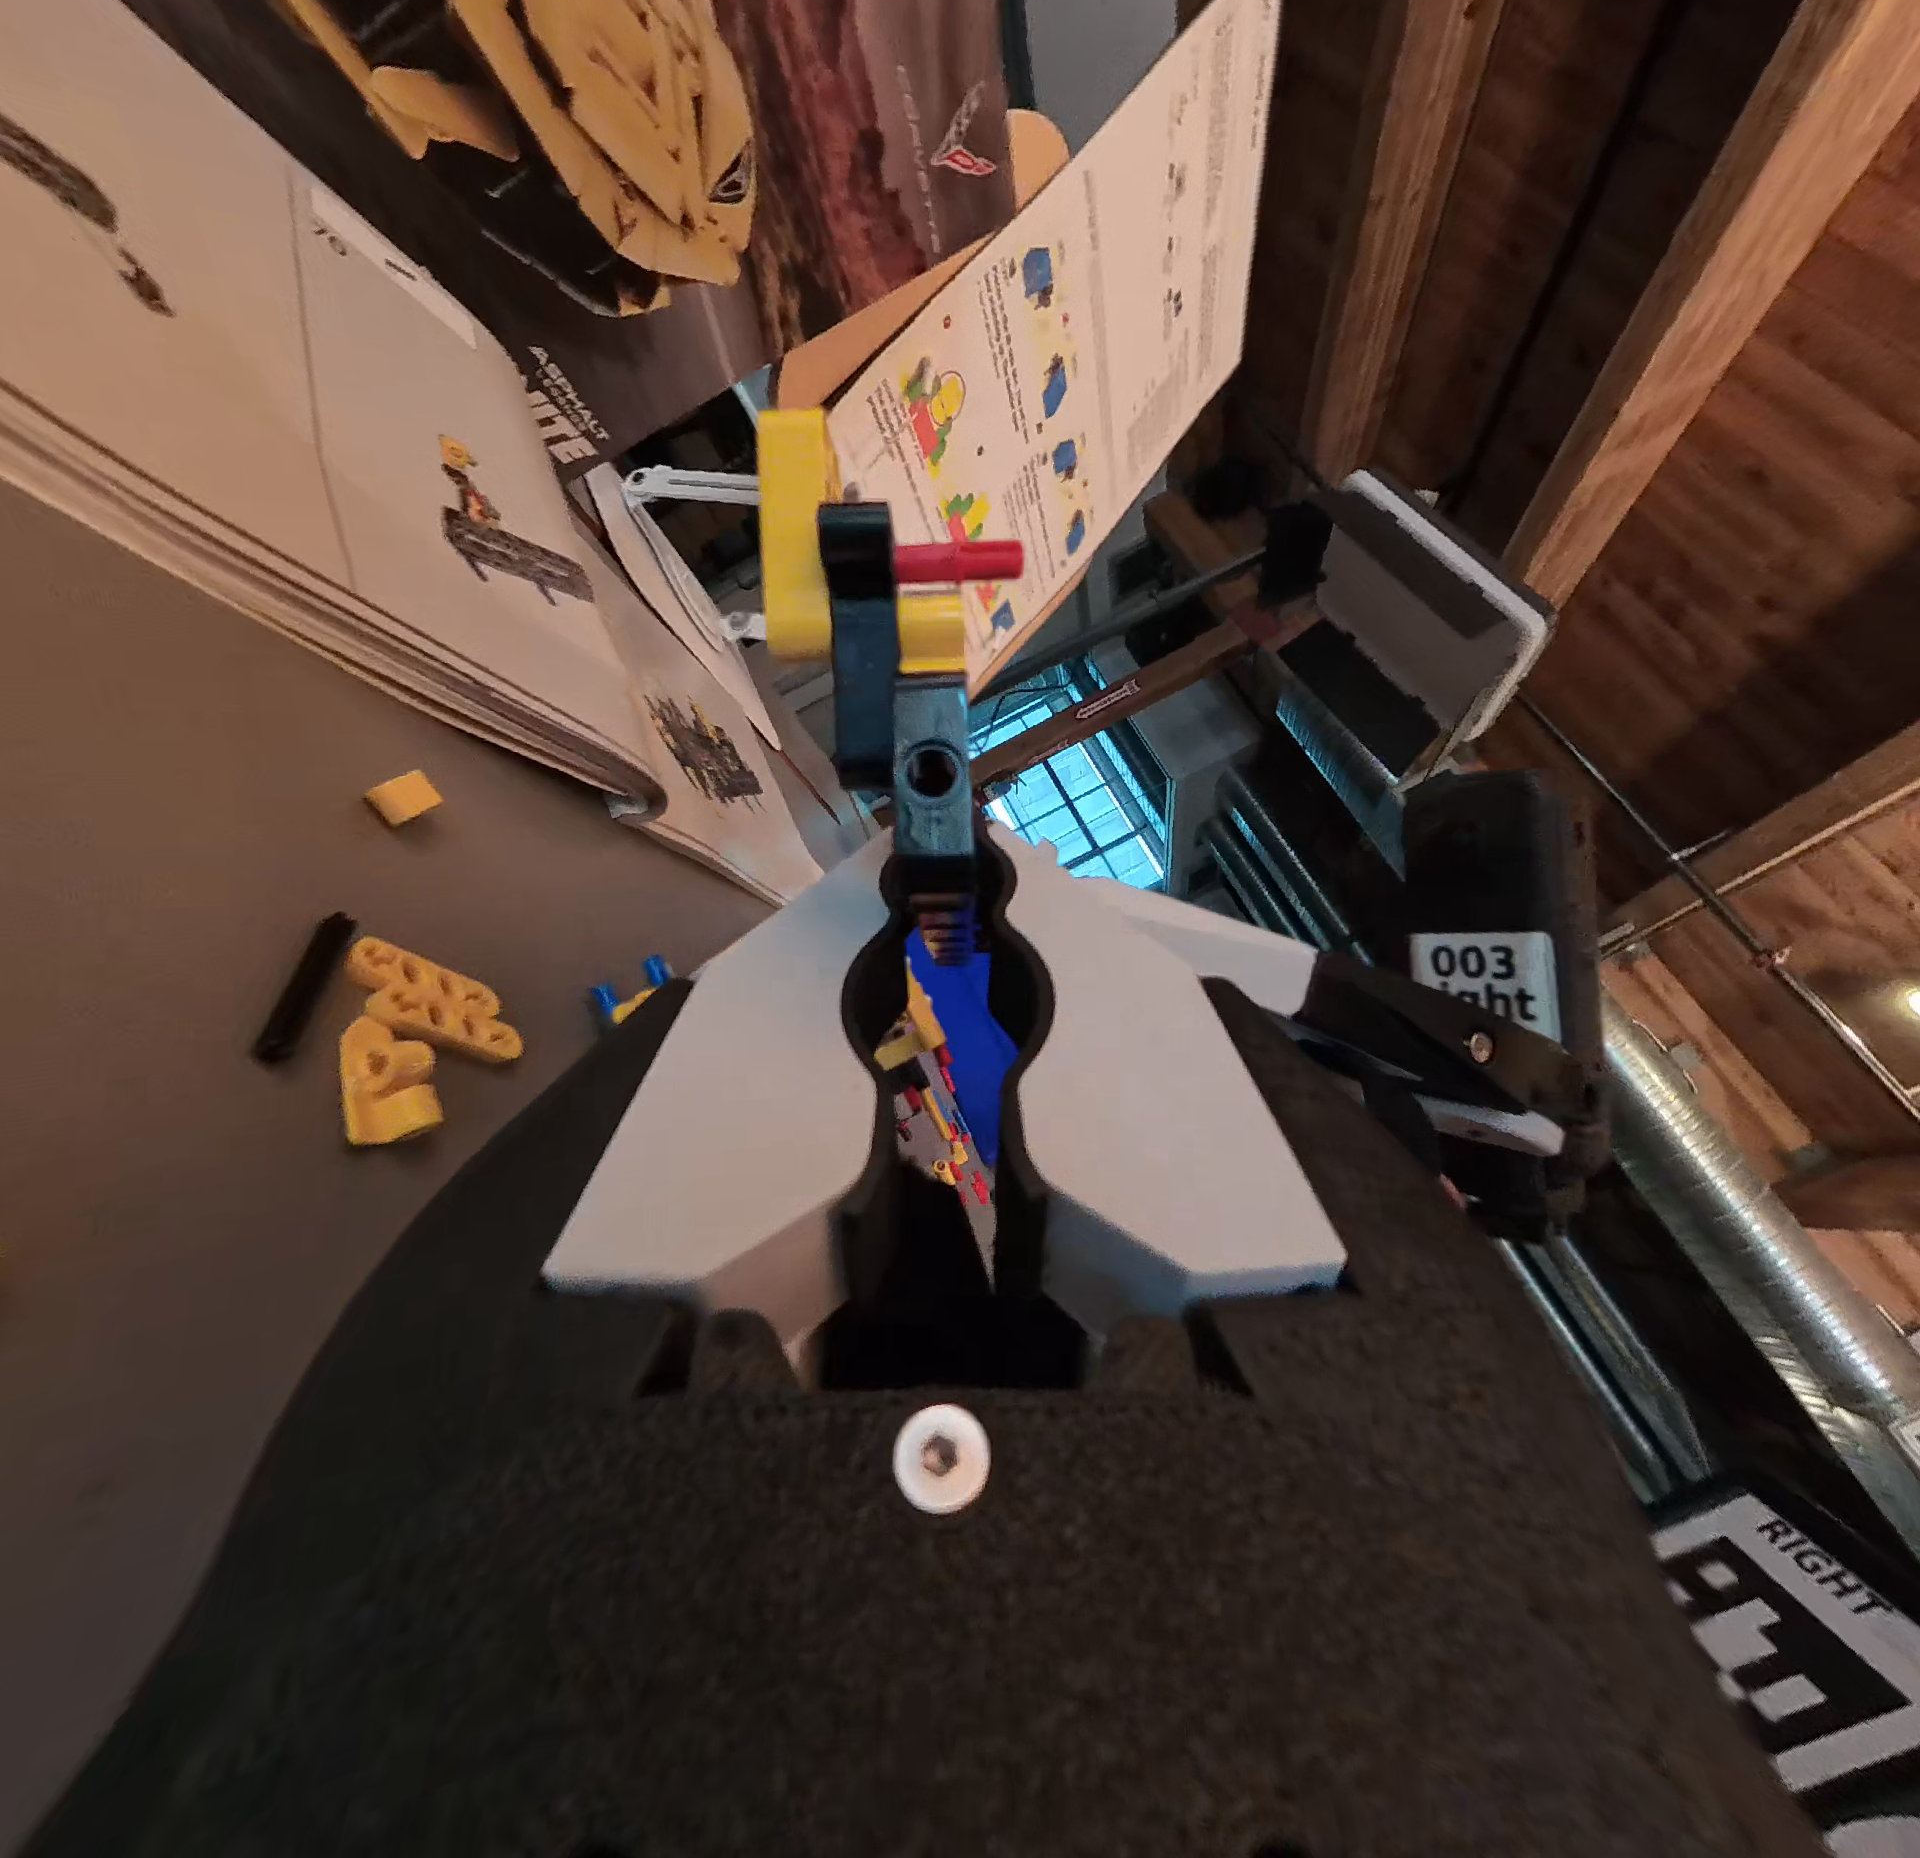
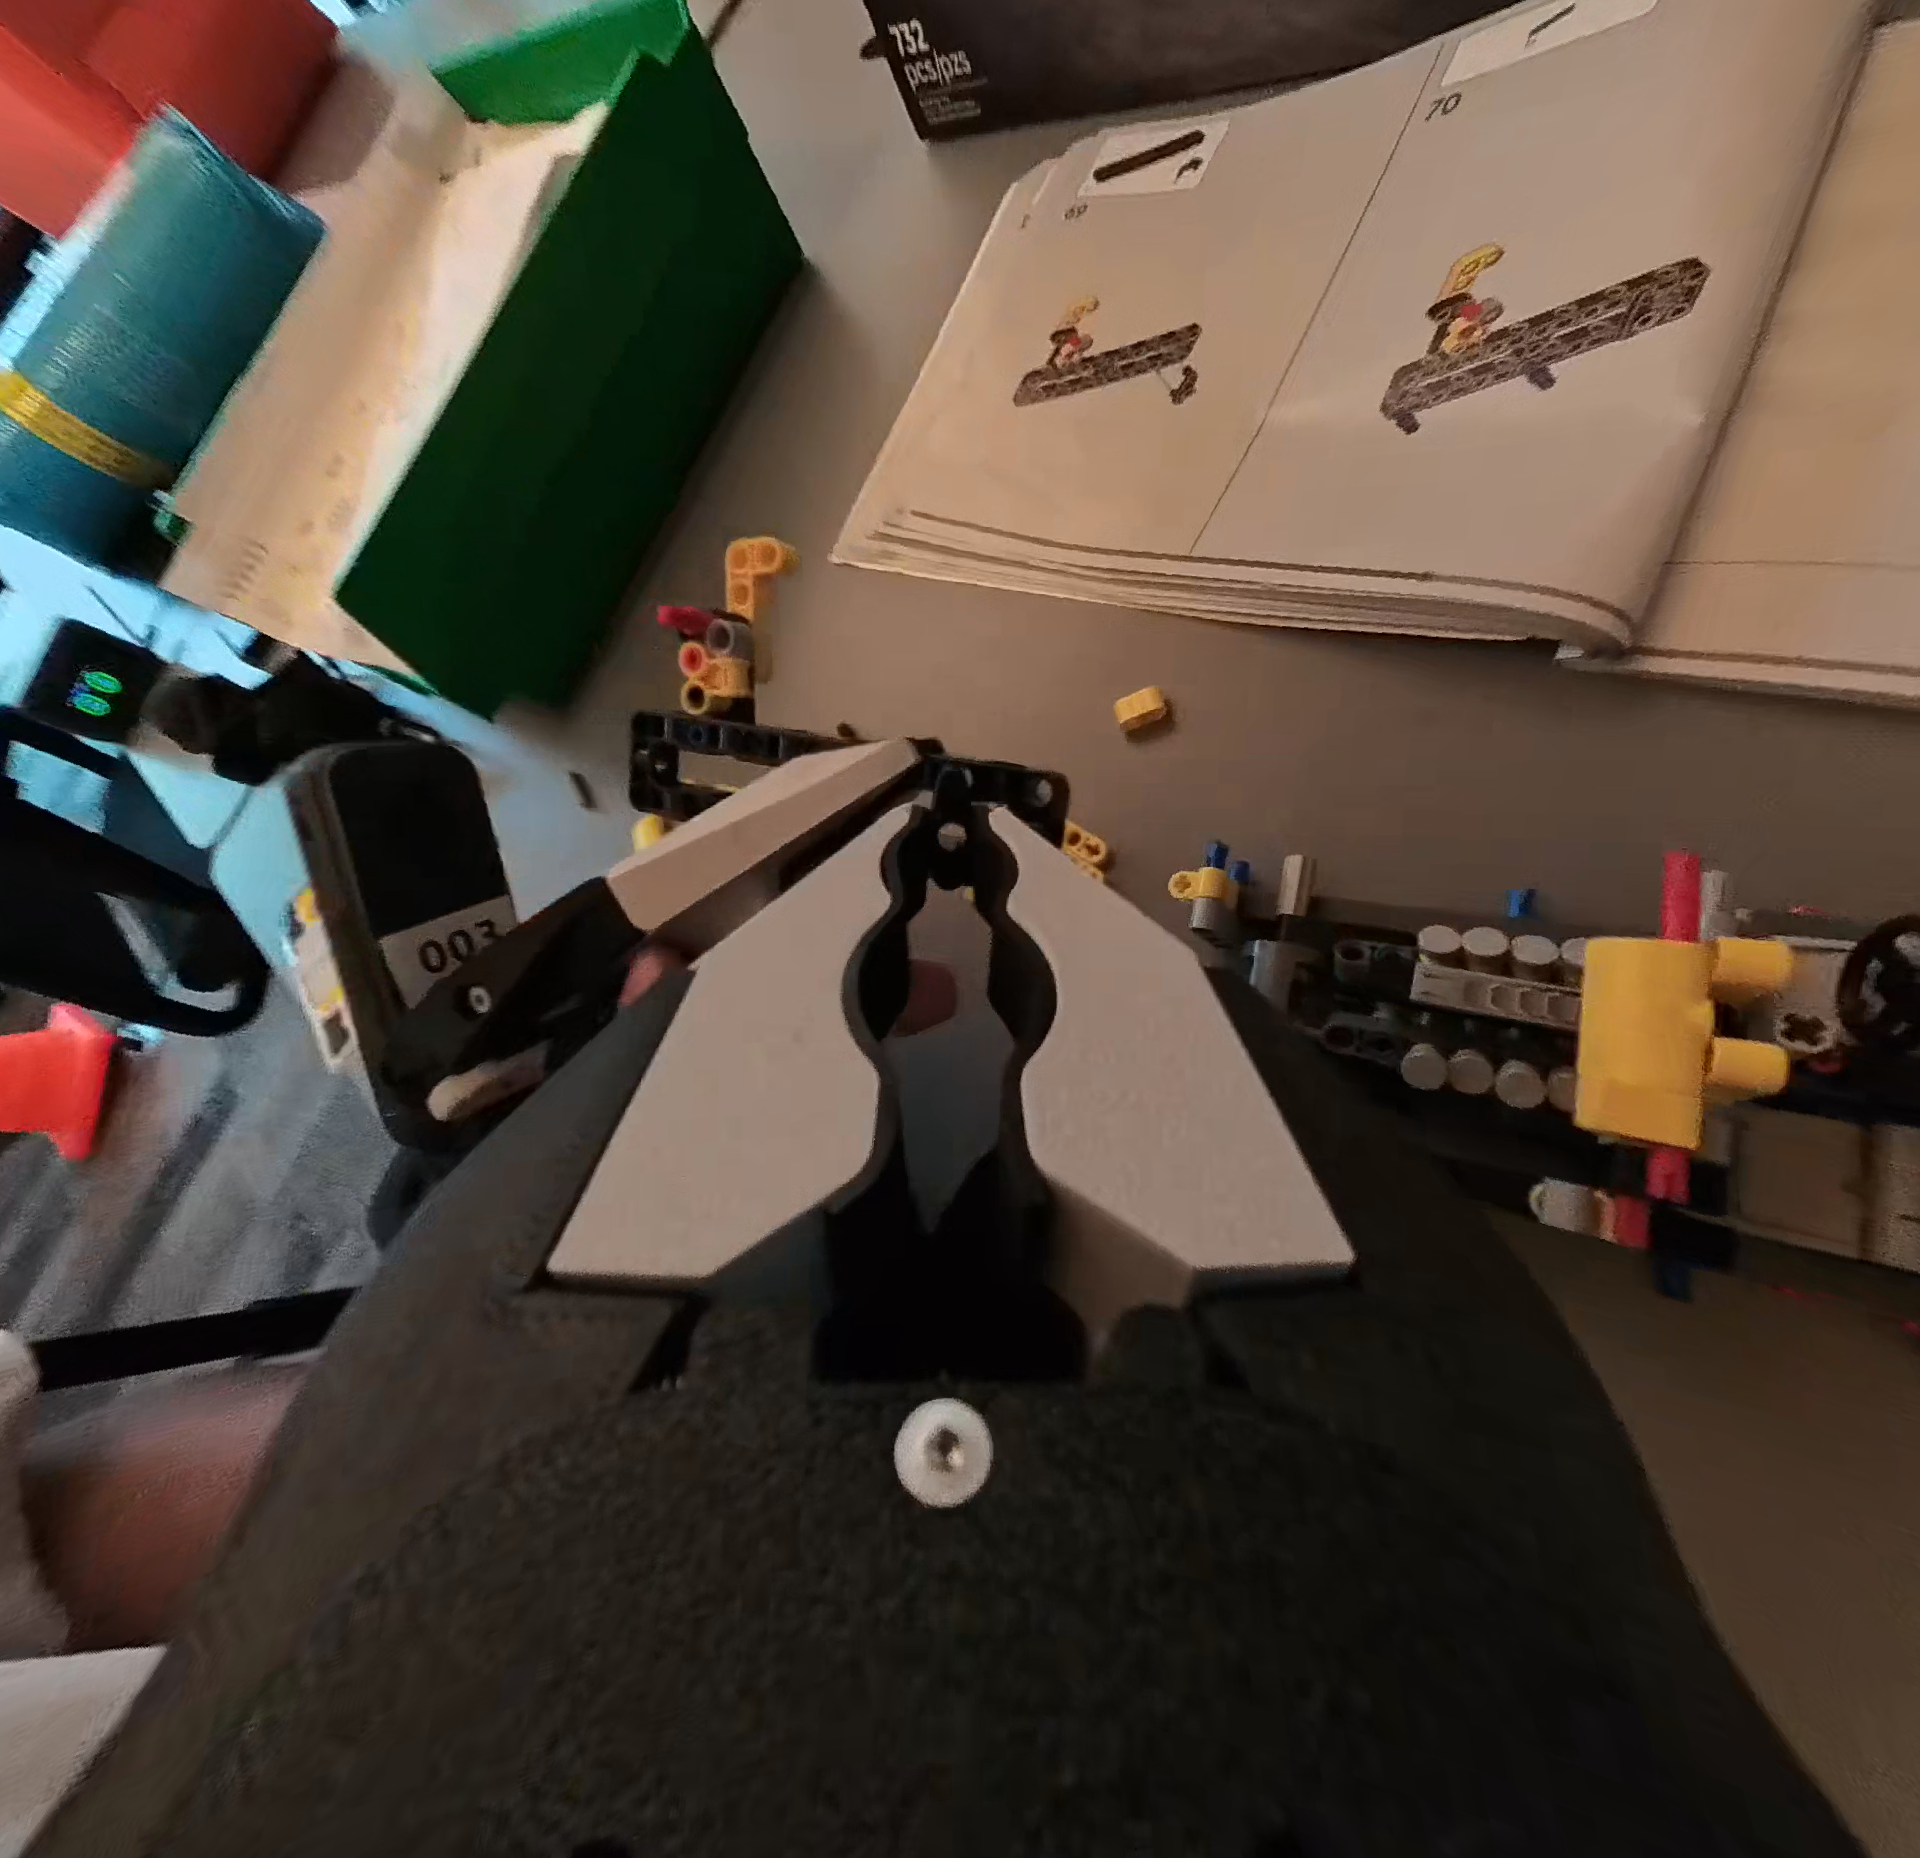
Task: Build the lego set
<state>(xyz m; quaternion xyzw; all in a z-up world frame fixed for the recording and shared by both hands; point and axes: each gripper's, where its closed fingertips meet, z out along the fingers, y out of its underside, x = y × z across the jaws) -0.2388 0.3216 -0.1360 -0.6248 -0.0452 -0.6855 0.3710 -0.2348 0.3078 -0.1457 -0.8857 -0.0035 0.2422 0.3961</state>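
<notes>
The left tongs [image 1: 932,852] are clenched on a small lego assembly [image 1: 862,603], pinching its black connector with a round hole at the tips. The piece is lifted well clear of the worktop [image 1: 187,873], and the left wrist view is rolled hard, so the worktop runs up the left edge and wooden ceiling beams [image 1: 1662,302] fill the right. Above the black connector sit a black liftarm, a yellow angled piece and a red axle pin [image 1: 961,561] sticking out to the right.

The right tongs [image 2: 948,832] are also closed, gripping a thin black piece [image 2: 948,806] at their tips. Just left of them, the other tool's grey fingers come in until the tips nearly meet.

On the grey worktop near the left tongs lie loose yellow liftarms [image 1: 416,1029] and a short black axle [image 1: 307,987]; a small yellow piece [image 1: 403,796] lies farther off. In the right wrist view, a black frame [image 2: 727,759] lies just behind the tips, and a grey and black build with a yellow block [image 2: 1652,1039] and a red axle sits to the right.

Farther back lies an open instruction booklet [image 2: 1351,406], then the set's dark box [image 2: 1091,32]. A green box [image 2: 582,406] stands at far left.
</notes>
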